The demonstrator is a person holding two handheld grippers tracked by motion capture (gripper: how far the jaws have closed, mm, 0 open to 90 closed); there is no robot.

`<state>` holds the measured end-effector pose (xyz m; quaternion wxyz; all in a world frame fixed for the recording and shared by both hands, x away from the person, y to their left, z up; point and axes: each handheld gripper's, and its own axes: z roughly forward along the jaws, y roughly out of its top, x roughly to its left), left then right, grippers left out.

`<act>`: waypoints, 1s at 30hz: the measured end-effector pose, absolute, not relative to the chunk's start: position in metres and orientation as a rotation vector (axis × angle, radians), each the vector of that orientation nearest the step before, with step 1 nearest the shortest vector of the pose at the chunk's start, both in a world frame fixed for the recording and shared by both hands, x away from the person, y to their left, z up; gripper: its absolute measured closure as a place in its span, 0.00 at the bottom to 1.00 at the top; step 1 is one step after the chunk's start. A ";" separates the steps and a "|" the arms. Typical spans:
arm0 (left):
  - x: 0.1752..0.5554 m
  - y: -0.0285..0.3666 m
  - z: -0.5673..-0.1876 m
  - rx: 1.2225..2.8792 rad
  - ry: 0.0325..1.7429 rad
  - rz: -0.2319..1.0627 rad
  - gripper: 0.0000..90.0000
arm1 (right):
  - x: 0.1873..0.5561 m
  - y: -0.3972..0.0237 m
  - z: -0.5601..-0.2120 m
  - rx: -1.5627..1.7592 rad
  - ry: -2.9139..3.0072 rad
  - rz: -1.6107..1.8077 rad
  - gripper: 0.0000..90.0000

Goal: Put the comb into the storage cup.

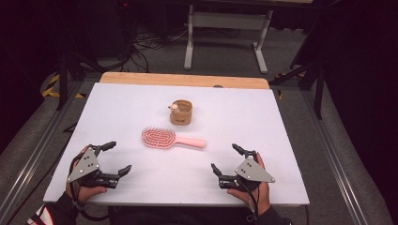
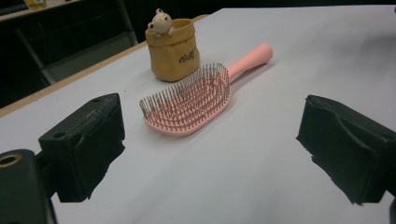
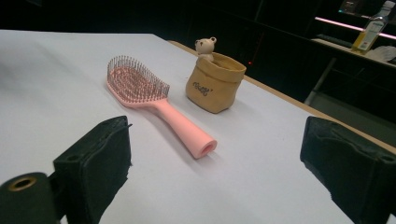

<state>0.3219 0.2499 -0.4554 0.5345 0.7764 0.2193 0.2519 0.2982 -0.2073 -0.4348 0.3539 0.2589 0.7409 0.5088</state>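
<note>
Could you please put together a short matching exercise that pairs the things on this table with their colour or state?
Things:
1. brush
2. pouch
3. table
4. left gripper

Colour or state:
A. white
B. jaws open, holding nothing
C. pink, bristles up
D. tan, upright, small bear at its rim

Pairs: 1-C, 2-D, 3-A, 4-B
</note>
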 end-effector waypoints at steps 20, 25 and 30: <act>0.323 0.254 -0.459 1.874 0.519 0.584 0.09 | 0.322 -0.211 -0.412 0.655 2.045 1.317 0.12; 0.322 0.253 -0.459 1.880 0.514 0.586 0.09 | 0.332 -0.206 -0.405 0.648 2.108 1.300 0.15; 0.325 0.254 -0.459 1.873 0.517 0.587 0.08 | 0.350 -0.192 -0.400 0.609 2.213 1.243 0.17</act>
